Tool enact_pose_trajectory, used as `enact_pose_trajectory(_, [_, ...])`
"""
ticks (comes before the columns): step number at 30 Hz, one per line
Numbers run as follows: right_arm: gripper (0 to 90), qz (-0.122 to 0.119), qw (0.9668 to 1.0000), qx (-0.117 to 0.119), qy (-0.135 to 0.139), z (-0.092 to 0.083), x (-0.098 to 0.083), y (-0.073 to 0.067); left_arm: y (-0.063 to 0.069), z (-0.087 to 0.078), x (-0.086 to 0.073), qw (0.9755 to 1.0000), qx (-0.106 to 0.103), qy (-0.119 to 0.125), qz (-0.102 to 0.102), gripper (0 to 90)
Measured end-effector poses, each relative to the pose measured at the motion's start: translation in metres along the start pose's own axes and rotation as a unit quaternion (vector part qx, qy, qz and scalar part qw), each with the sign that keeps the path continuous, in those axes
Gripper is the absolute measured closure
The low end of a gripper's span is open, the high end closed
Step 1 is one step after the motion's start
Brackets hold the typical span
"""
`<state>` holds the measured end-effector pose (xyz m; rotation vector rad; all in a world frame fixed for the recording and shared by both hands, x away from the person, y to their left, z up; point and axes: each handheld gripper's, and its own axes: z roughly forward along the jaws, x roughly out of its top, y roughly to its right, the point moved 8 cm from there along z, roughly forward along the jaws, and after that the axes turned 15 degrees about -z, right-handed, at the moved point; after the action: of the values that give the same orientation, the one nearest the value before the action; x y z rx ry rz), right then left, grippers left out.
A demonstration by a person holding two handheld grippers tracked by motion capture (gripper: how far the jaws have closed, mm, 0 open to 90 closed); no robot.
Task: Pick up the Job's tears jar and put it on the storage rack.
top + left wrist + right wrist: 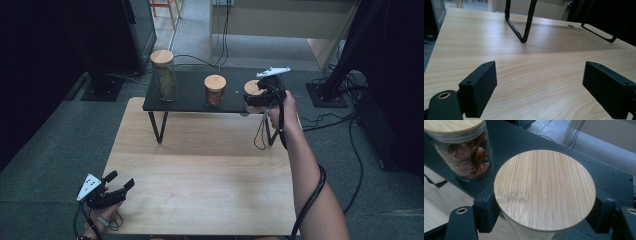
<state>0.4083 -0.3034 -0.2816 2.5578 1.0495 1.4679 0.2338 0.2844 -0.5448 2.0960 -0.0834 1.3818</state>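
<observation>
My right gripper [544, 217] clamps the lidded jar [545, 190] at the black shelf's [190, 97] right end, my left gripper [544, 87] idle and open; a careless swing may topple the neighbouring jar [464, 150].

No readable text, no labels on the jars [215, 91], bamboo lid [544, 189] bare, no brand, number or sign legible anywhere
</observation>
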Motion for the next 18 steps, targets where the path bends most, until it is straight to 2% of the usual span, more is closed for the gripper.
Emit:
enact_pose_trajectory(13, [25.1, 0.006, 0.9999, -0.005, 0.008, 0.017, 0.006, 0.006, 0.000, 0.000, 0.000, 1.0000, 0.001, 0.000, 0.000, 12.3])
enact_pose_trajectory(18, [25.1, 0.026, 0.9995, 0.001, 0.016, 0.020, 0.002, 0.012, 0.000, 0.000, 0.000, 1.0000, 0.002, 0.000, 0.001, 12.3])
